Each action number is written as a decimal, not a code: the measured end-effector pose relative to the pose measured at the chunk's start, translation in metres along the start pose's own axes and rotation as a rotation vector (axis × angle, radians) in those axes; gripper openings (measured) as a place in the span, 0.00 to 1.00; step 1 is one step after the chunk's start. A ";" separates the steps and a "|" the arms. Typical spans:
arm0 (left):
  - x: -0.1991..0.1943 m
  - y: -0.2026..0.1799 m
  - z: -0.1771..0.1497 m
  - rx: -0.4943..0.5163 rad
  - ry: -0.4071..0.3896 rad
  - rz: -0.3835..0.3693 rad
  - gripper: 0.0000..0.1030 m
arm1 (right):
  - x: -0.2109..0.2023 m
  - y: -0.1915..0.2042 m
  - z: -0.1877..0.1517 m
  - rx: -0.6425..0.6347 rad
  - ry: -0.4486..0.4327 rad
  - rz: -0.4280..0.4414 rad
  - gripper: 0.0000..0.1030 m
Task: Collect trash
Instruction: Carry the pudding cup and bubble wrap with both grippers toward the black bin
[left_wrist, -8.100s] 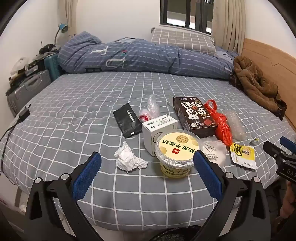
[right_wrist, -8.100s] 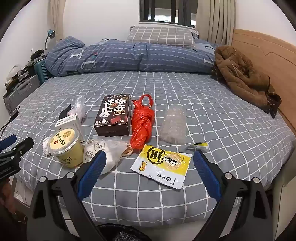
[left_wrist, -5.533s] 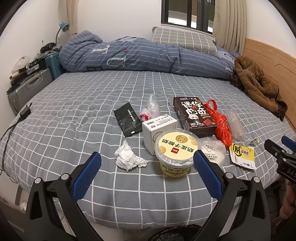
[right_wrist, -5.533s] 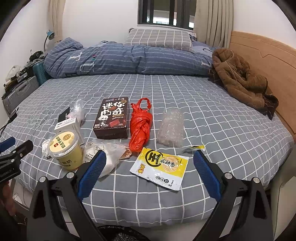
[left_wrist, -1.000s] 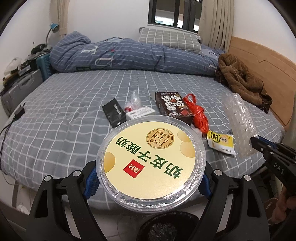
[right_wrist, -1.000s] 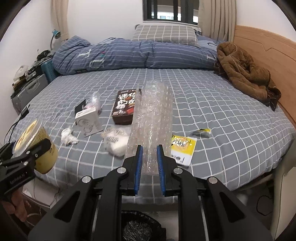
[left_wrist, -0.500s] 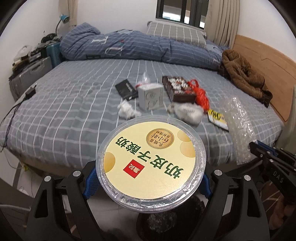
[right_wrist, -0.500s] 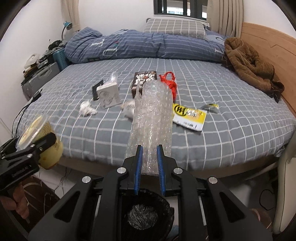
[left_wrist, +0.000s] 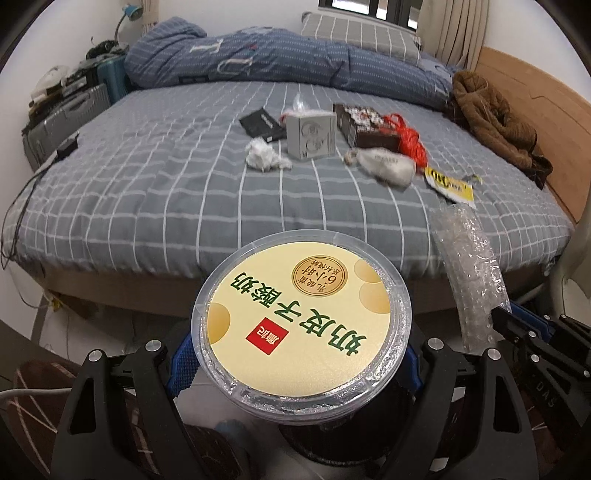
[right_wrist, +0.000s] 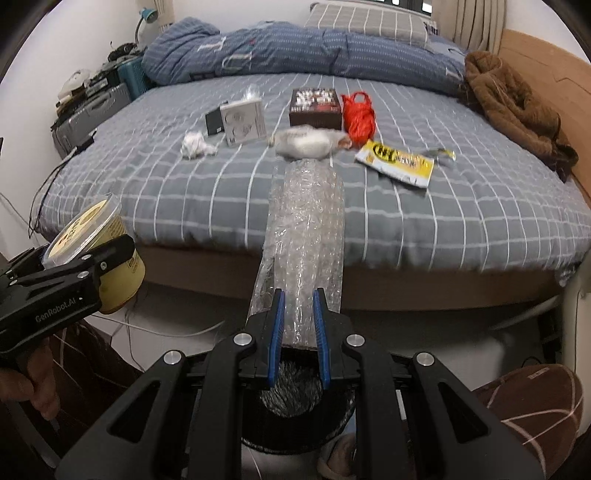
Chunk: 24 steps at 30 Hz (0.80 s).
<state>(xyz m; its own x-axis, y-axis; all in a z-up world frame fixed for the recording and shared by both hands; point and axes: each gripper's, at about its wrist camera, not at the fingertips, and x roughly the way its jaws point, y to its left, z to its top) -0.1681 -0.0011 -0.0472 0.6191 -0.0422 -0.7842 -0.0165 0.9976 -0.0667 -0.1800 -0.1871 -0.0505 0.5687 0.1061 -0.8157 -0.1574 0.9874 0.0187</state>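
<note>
Bed (left_wrist: 155, 177) fills the upper half of both views, grey check sheet, rolled blue duvet (left_wrist: 266, 62) across the far end at 12 o'clock. Brown coat (right_wrist: 517, 103) heaped at 2 o'clock by the wooden headboard. Suitcases (left_wrist: 66, 118) stacked off the bed's edge at 10 o'clock.

Bin (right_wrist: 295, 413), black, on the floor short of the bed; in the right wrist view it sits at 6 o'clock, directly under the right gripper's fingers, mouth up, crumpled dark liner inside.

Left gripper (left_wrist: 295, 354): jaws wide, blue pads pressed on either side of the tub (left_wrist: 301, 325). Tub clear of the bed, over the floor. Yellow printed lid tilted toward the camera; tub axis roughly upright, leaning.

Right gripper (right_wrist: 298, 317): jaws nearly closed, pinching the near end of the wrap (right_wrist: 303, 229), a roll of clear bubble wrap. Long axis runs along the fingers, free end pointing to 12 o'clock at the bed, held end above the bin.

Left on the sheet, in the right wrist view: dark box (right_wrist: 314, 103) at 12, red bag (right_wrist: 358, 114) just right of it, white box (right_wrist: 243, 122) at 11, yellow packet (right_wrist: 399, 162) at 1, white pouch (right_wrist: 303, 144) (blurred) past the wrap's far end, tissue (right_wrist: 195, 146) at 10.
</note>
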 end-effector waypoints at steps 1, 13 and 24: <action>0.002 0.000 -0.004 -0.001 0.010 -0.002 0.79 | 0.002 -0.001 -0.002 0.002 0.009 0.002 0.15; 0.047 -0.003 -0.028 0.017 0.091 -0.020 0.79 | 0.054 -0.002 -0.027 -0.021 0.151 -0.013 0.15; 0.092 -0.001 -0.044 0.024 0.178 -0.015 0.79 | 0.106 0.000 -0.048 -0.030 0.292 -0.009 0.15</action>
<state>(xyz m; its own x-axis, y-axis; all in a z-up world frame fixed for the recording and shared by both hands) -0.1461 -0.0082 -0.1467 0.4703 -0.0641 -0.8802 0.0123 0.9977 -0.0661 -0.1584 -0.1811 -0.1643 0.3141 0.0545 -0.9478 -0.1795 0.9837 -0.0029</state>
